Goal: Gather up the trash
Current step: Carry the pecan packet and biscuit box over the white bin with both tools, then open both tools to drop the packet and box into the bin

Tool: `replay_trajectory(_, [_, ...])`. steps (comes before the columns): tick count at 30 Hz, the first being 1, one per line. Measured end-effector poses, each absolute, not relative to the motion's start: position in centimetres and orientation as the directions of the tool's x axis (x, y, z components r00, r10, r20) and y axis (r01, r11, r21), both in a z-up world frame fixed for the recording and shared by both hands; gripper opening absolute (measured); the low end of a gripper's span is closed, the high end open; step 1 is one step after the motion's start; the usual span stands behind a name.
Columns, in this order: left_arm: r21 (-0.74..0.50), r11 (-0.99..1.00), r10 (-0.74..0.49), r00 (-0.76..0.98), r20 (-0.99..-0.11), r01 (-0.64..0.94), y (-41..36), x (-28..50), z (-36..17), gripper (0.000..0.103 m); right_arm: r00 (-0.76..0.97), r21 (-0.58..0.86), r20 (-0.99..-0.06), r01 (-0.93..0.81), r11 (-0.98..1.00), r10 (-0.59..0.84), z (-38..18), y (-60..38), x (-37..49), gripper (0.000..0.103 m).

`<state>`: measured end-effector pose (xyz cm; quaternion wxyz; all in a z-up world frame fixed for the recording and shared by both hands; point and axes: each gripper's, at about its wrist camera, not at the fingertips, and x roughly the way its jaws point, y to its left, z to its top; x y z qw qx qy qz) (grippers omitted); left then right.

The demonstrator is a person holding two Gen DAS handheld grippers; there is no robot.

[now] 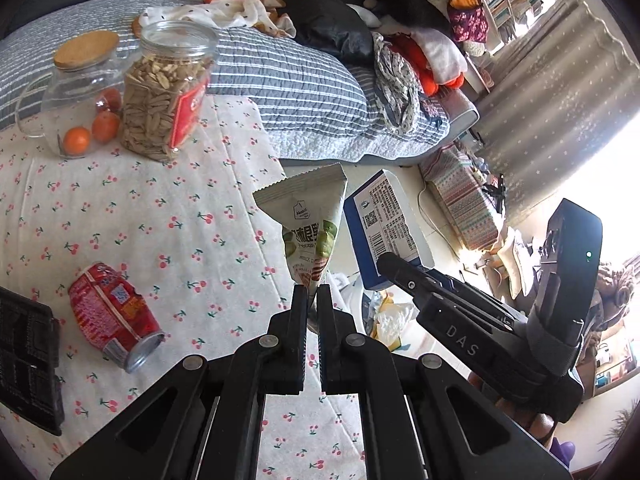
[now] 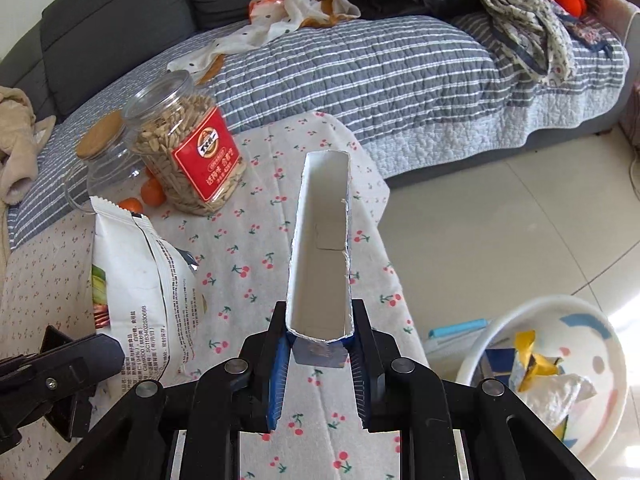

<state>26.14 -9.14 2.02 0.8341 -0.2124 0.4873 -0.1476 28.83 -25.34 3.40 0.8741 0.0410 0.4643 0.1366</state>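
My left gripper (image 1: 312, 292) is shut on a white and green snack packet (image 1: 310, 220) and holds it upright above the cherry-print tablecloth (image 1: 168, 216). The packet also shows in the right wrist view (image 2: 136, 280). My right gripper (image 2: 320, 320) is shut on an open blue and white carton (image 2: 322, 240), held above the table's right edge; it shows in the left wrist view (image 1: 384, 224) too. A crushed red can (image 1: 112, 320) lies on the cloth to the left. A white bin (image 2: 560, 364) holding wrappers stands on the floor at the right.
A jar of seeds (image 1: 164, 96) and a glass jar with a cork lid (image 1: 80, 92) holding small oranges stand at the table's far side. A black tray (image 1: 28, 364) lies at the left edge. A sofa with a striped quilt (image 2: 380, 76) and clothes is behind.
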Motion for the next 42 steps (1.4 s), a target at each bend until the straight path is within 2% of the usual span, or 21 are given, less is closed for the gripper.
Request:
replay_trajectory(13, [-0.6, 0.784, -0.607, 0.394, -0.69, 0.157, -21.3, 27.6, 0.1, 0.004, 0.537, 0.215, -0.819, -0.038, 0.976, 0.201, 3.4, -38.6, 26.6, 0.024])
replay_trajectory(17, [-0.604, 0.779, -0.619, 0.353, -0.701, 0.165, -24.9, 28.0, -1.8, 0.004, 0.512, 0.217, -0.837, -0.011, 0.976, 0.192, 2.7, -41.1, 26.1, 0.024])
replay_trajectory(21, [-0.561, 0.813, -0.579, 0.33, -0.746, 0.158, -27.3, 28.3, -4.0, 0.004, 0.483, 0.209, -0.857, 0.005, 0.978, 0.181, 1.8, -42.4, 26.1, 0.024])
replay_trajectory(26, [-0.499, 0.857, -0.513, 0.32, -0.797, 0.132, -27.8, 29.6, -6.4, 0.007, 0.47, 0.221, -0.862, 0.01, 0.975, 0.19, 1.3, -43.3, 26.4, 0.024])
replay_trajectory(28, [-0.489, 0.863, -0.502, 0.308, -0.808, 0.123, -27.7, 29.9, -7.0, 0.014, 0.468, 0.225, -0.862, 0.006, 0.974, 0.196, 1.3, -43.4, 26.5, 0.024])
replay_trajectory(30, [-0.495, 0.863, -0.501, 0.313, -0.807, 0.107, -27.3, 30.0, -7.2, 0.017, 0.459, 0.229, -0.865, 0.003, 0.973, 0.202, 1.0, -43.4, 26.6, 0.024])
replay_trajectory(42, [-0.534, 0.845, -0.509, 0.343, -0.789, 0.026, -22.7, 29.8, -4.9, 0.019, 0.302, 0.343, -0.89, -0.052, 0.938, 0.342, -1.9, -40.4, 27.4, 0.028])
